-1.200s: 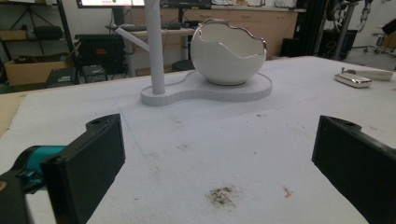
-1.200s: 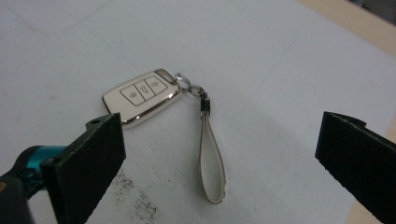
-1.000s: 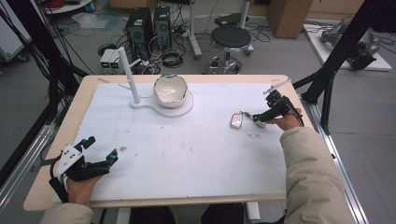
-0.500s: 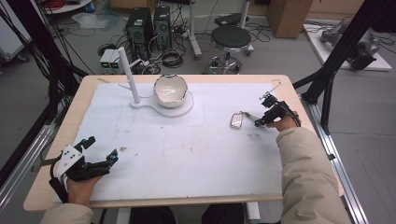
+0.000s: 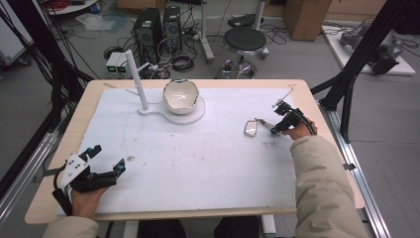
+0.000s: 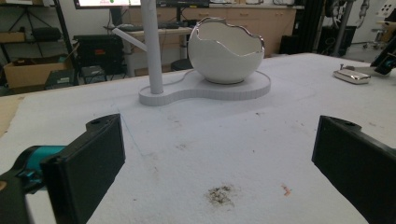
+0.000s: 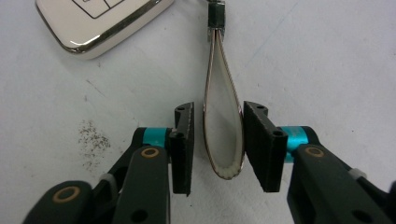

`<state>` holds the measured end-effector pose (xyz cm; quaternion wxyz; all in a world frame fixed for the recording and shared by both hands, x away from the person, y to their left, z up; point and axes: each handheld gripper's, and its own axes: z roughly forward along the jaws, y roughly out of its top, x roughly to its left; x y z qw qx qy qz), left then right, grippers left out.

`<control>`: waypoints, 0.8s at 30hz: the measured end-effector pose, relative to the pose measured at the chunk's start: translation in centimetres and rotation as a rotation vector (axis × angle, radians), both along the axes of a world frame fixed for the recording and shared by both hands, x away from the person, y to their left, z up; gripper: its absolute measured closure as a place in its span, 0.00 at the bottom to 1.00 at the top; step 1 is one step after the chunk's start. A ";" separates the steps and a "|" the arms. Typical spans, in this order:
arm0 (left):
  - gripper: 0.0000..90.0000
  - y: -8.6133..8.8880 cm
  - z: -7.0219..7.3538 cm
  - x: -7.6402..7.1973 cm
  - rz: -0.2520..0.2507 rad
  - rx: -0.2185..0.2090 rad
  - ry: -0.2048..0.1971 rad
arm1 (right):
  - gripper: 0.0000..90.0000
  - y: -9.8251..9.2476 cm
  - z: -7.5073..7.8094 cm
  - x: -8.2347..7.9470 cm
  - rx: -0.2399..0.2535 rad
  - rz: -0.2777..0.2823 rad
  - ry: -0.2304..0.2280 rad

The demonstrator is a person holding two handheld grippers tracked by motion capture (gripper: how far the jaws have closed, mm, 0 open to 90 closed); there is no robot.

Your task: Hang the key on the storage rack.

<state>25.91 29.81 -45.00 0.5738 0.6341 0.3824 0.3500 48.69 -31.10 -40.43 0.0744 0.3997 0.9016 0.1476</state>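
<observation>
1. While the right gripper (image 7: 216, 149) is straddling the strap loop (image 7: 223, 135) of the key fob (image 7: 100, 21), its jaws are standing narrow, one on each side of the loop, just beside it but not yet pinching it as far as I can tell.
2. Lying flat on the white mat (image 5: 198, 163), the key fob (image 5: 251, 128) is sitting right of centre in the high view, with the right gripper (image 5: 278, 126) pressing in from its right.
3. Judging by this, the pickup is only beginning: the grasp is lined up, while closing, lifting and carrying are all remaining, perhaps toward the stand.
4. Resting at the lower left of the high view, the left gripper (image 5: 106, 166) is idling with its jaws wide apart, holding nothing.
5. Standing at the upper middle of the mat, the eggshell-shaped white bowl (image 5: 181, 96) is sitting on a white base with a thin post (image 5: 136, 79) beside it; nothing seems to be lying in the bowl.
6. Showing scuffs and a dark smudge (image 6: 219, 195), the mat is covering a wooden table (image 5: 317, 104).
7. Beyond the table, computer towers (image 5: 159, 27), tangled cables and a black stool (image 5: 245, 39) are crowding the grey floor at the top of the frame.
</observation>
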 end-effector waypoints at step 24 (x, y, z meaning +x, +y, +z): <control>0.03 0.0 0.0 0.0 0.003 -0.001 0.002 | 0.97 1.6 1.1 -0.7 -0.019 0.067 -0.058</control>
